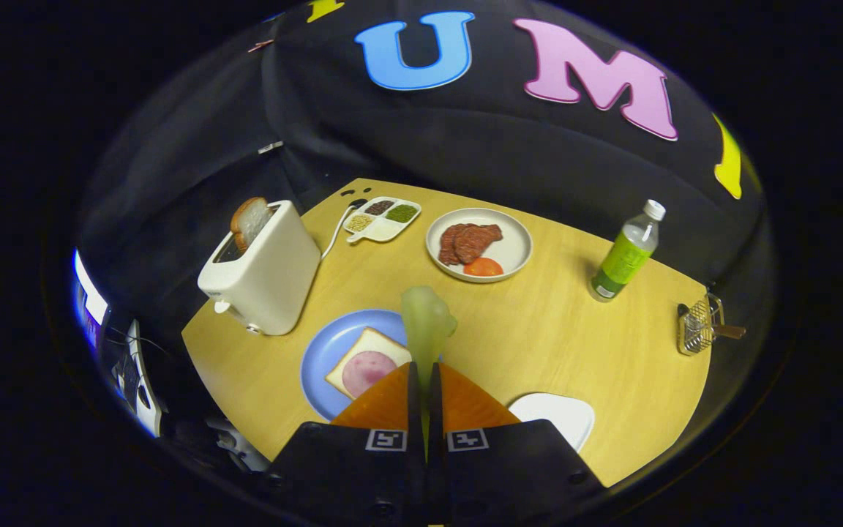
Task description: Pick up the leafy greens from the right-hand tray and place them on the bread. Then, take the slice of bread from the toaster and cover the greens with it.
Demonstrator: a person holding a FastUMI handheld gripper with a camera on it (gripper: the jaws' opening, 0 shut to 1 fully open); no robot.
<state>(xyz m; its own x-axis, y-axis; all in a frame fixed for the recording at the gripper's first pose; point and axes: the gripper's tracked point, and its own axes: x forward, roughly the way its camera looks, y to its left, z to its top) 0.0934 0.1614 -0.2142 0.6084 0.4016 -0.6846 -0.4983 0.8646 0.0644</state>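
Note:
My gripper [421, 369] is shut on a pale green leaf [427, 322], which sticks out ahead of the fingertips, lifted above the table. Just left of the fingers lies a blue plate [323, 350] with a slice of bread [374, 348] topped by a round pink slice of ham [364, 372]. A white toaster [264, 271] stands beyond the plate to the left, with a slice of bread [248, 219] poking out of its slot. To the right of the fingers sits a white tray [557, 416], bare on top.
A white plate [513, 249] with meat slices and a tomato slice lies beyond the leaf. A divided condiment dish [381, 218] sits behind the toaster. At the far right stand a green-labelled bottle [625, 255] and a small wire basket [698, 326] near the table edge.

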